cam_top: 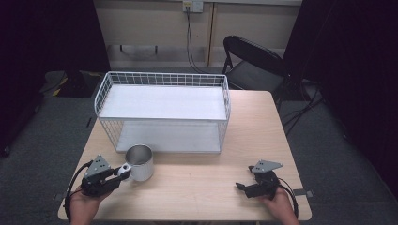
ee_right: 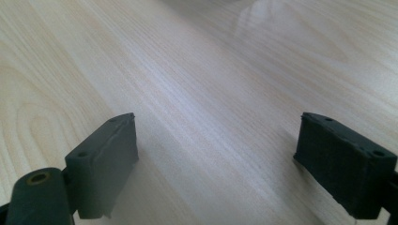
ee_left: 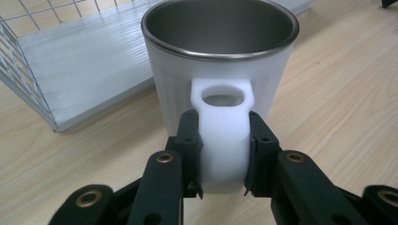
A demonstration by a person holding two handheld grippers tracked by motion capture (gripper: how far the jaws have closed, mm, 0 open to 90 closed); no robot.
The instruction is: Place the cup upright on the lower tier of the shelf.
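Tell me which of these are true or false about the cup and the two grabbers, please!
1. The left gripper is shut on the handle of the cup. True.
2. The cup is lying on its side. False: it stands upright on the table, its opening facing up.
3. The right gripper is open with nothing between its jaws. True.
4. The cup sits inside the wire basket. False: it stands on the table just in front of the basket.
5. The cup is full of juice. False: its shiny metal inside looks empty.
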